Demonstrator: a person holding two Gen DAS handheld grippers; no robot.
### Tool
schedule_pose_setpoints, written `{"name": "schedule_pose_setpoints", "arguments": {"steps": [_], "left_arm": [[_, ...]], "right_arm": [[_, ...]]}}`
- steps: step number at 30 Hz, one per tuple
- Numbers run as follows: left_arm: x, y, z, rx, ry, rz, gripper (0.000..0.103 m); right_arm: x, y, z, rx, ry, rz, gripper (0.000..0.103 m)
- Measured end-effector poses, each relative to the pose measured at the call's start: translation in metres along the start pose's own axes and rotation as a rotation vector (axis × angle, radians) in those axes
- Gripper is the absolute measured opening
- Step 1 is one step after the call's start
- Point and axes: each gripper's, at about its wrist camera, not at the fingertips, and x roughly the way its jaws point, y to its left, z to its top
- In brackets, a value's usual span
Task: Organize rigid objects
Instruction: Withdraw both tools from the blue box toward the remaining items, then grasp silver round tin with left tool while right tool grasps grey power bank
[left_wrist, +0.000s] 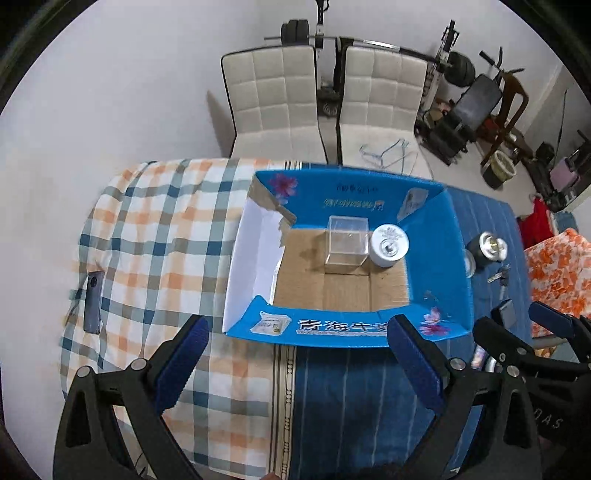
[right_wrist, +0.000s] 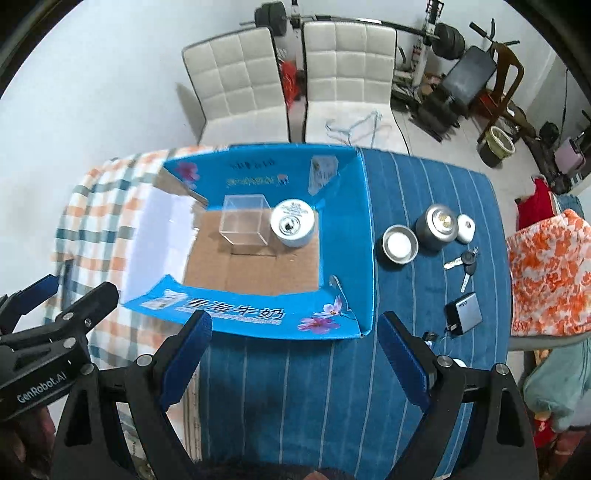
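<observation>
Left wrist view shows the left gripper (left_wrist: 295, 350) wide open and empty above the blue box (left_wrist: 436, 258), where a clear cube (left_wrist: 347, 240) and a white tin (left_wrist: 388, 245) stand. Right gripper (right_wrist: 295, 347) is wide open too, holding nothing; the keys (right_wrist: 463, 266) lie on the striped cloth (right_wrist: 332, 387), perhaps touching.

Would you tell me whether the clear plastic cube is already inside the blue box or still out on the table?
Inside. The clear cube stands on the blue box's cardboard floor, beside a white tin.
</observation>
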Motion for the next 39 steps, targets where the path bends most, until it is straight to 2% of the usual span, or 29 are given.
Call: {"name": "schedule_pose_setpoints", "arguments": {"steps": [5, 9, 14, 17, 19, 22, 24, 29, 32, 35, 39], "left_arm": [[-0.026, -0.009, 0.004, -0.001, -0.060, -0.012, 0.099], [-0.026, -0.044, 0.013, 0.053, -0.073, -0.051, 0.099], [0.007, -0.121, 0.032, 0.179, -0.036, -0.129, 0.099], [0.041, -0.179, 0.047, 0.287, -0.021, -0.145, 0.099], [0.073, -0.223, 0.055, 0.366, 0.002, -0.141, 0.099], [0.126, -0.276, 0.062, 0.445, 0.089, -0.148, 0.099], [0.154, -0.303, 0.067, 0.475, 0.122, -0.138, 0.099], [0.220, -0.356, 0.071, 0.546, 0.221, -0.129, 0.099], [0.250, -0.373, 0.067, 0.571, 0.274, -0.132, 0.099], [0.267, -0.381, 0.064, 0.584, 0.302, -0.140, 0.099], [0.283, -0.394, 0.063, 0.631, 0.318, -0.118, 0.099]], "right_arm": [[-0.028, -0.006, -0.006, -0.010, -0.034, 0.051, 0.093], [-0.033, -0.040, -0.014, 0.048, -0.029, 0.053, 0.093], [-0.013, -0.132, -0.024, 0.231, 0.012, -0.020, 0.093], [0.013, -0.202, -0.032, 0.364, 0.027, -0.104, 0.093], [0.043, -0.250, -0.037, 0.449, 0.070, -0.182, 0.093], [0.099, -0.316, -0.048, 0.597, 0.173, -0.180, 0.093], [0.121, -0.342, -0.055, 0.660, 0.215, -0.164, 0.093], [0.160, -0.376, -0.070, 0.770, 0.262, -0.113, 0.093], [0.184, -0.385, -0.074, 0.837, 0.305, -0.082, 0.093], [0.202, -0.388, -0.080, 0.917, 0.345, -0.001, 0.093], [0.220, -0.385, -0.082, 0.979, 0.378, 0.037, 0.093]]}}
